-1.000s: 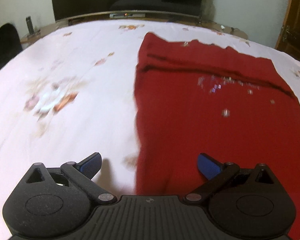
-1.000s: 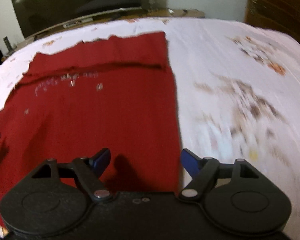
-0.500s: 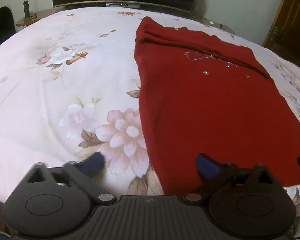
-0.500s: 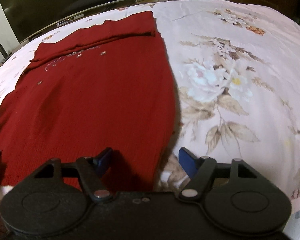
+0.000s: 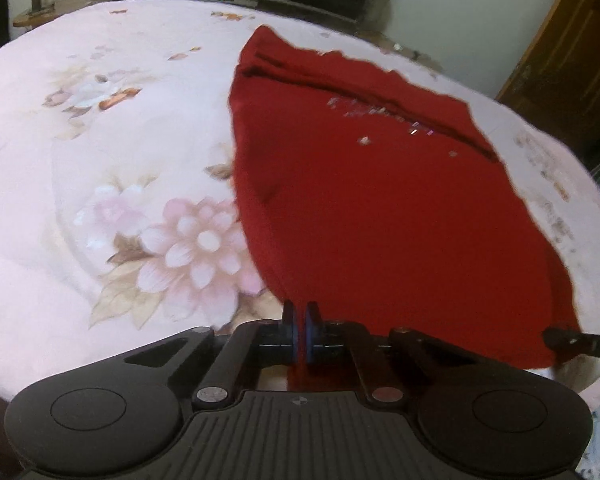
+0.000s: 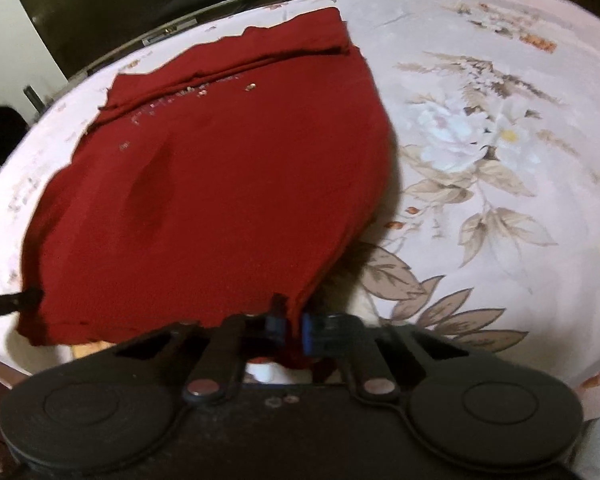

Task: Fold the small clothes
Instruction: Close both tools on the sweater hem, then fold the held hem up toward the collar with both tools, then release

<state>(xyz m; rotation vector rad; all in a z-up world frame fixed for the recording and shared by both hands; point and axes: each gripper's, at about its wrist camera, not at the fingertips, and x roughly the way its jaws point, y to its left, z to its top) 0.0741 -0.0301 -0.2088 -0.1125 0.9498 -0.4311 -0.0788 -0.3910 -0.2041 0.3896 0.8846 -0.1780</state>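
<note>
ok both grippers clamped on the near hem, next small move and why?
Probably lift both corners together and carry them toward the far end. The left gripper and right gripper are each shut on the red garment, which lies flat on the floral bedsheet.

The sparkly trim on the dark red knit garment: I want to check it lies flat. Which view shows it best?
The right wrist view: the sparkly trim runs along the fold in the dark red knit garment, fairly sharp. The left wrist view shows the trim blurred by motion.
</note>
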